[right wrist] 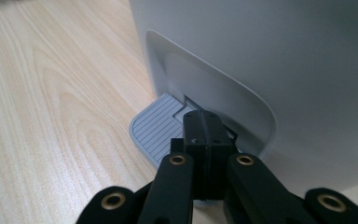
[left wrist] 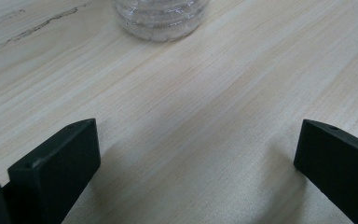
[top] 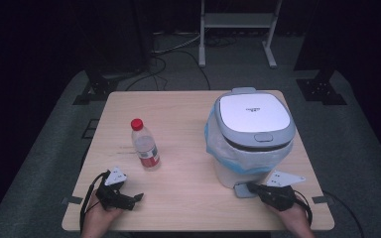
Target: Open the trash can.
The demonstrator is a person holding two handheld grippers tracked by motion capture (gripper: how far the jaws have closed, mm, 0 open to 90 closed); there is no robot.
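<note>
Pedal work is the step in hand, as you can judge from the high view: your right gripper (top: 252, 188) sits at the grey foot pedal (top: 241, 190) of the white pedal bin (top: 250, 134), which stands on the right half of the table (top: 188, 119) with its lid (top: 252, 113) down and a blue-tinted liner bag (top: 213, 144) bulging under the rim. Your left gripper (top: 138, 197) rests near the front left edge, and the clear bottle (top: 144, 145) with the red cap stands upright just beyond it, well apart from the bin. Left gripper view: jaws spread wide and released, bare wood between them, the bottle's base (left wrist: 161, 18) ahead at the top and nothing in the way of a straight reach. Right gripper view: jaws clenched together, grasping nothing, their tips over the ribbed pedal (right wrist: 158, 128) right at the recess in the bin wall (right wrist: 270, 60); whether they press it, I cannot tell. Next move, as I judge it, calls for a firm downward push until the lid lifts, then the bottle carried across. Mind the front table edge close behind both hands; open room lies in the middle of the table.
</note>
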